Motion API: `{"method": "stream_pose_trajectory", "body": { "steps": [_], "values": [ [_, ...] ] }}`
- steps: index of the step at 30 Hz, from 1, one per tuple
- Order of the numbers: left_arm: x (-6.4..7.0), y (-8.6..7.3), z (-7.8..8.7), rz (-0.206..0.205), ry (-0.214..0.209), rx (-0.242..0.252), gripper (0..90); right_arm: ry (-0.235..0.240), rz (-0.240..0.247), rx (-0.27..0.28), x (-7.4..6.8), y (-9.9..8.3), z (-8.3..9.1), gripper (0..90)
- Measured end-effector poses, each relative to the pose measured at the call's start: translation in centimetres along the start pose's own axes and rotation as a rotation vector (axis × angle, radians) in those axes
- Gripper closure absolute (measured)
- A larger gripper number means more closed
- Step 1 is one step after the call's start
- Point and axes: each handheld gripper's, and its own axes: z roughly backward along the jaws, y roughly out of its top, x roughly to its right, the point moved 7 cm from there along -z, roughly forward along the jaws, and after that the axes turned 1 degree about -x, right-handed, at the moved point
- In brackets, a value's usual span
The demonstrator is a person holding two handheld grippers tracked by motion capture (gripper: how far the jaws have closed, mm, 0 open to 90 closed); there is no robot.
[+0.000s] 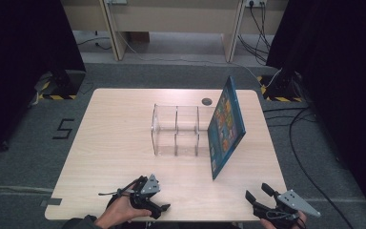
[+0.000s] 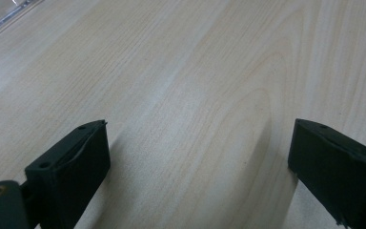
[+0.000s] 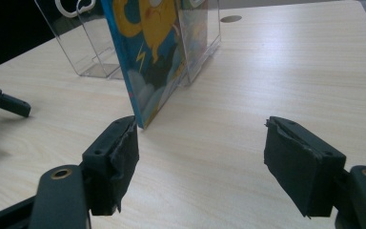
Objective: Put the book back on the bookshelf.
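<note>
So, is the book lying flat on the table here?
No: the book stands on its lower edge, tilted and leaning against the right end of the clear divided holder.

This looked like a lab or recording studio rather than a home. A bare wooden table (image 1: 124, 143) stood on grey carpet (image 1: 24, 143) marked with a taped "5" (image 1: 64, 129), flanked by black curtains (image 1: 19, 47). Stand feet with yellow-black hazard tape (image 1: 57, 97) sat at both back corners, and cables (image 1: 305, 157) trailed across the floor to wall sockets (image 1: 255, 3).
</note>
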Motion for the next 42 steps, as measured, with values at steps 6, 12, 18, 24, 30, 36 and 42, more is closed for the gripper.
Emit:
{"method": "stream_pose_trajectory", "body": {
  "steps": [6, 12, 18, 24, 30, 36, 42],
  "values": [
    [0.0, 0.0, 0.0, 0.0, 0.0, 0.001, 5.8, 0.001, 0.035, -0.026, -0.1, -0.5, 0.2, 25.8],
    [0.0, 0.0, 0.0, -0.002, -0.001, -0.001, 5.6, -0.01, 0.079, -0.071, -0.1, -1.2, 0.3, 24.2],
    [0.0, 0.0, 0.0, -0.002, -0.001, -0.001, 5.1, -0.02, 0.111, -0.092, -0.1, -1.6, 0.5, 24.1],
    [0.1, 0.0, -0.1, -0.003, -0.002, 0.001, 4.3, -0.024, 0.122, -0.115, 0.1, -2.2, 0.9, 23.5],
    [0.1, 0.0, -0.1, -0.004, -0.004, 0.002, 3.4, -0.032, 0.129, -0.142, 0.2, -2.7, 1.1, 23.0],
    [0.2, -0.1, -0.2, -0.009, -0.008, 0.003, 1.6, -0.045, 0.124, -0.18, 0.6, -3.4, 1.4, 21.6],
    [0.2, -0.1, -0.2, -0.009, -0.008, 0.005, 1.3, -0.048, 0.123, -0.212, 0.7, -3.9, 1.5, 19.5]
  ]
}}
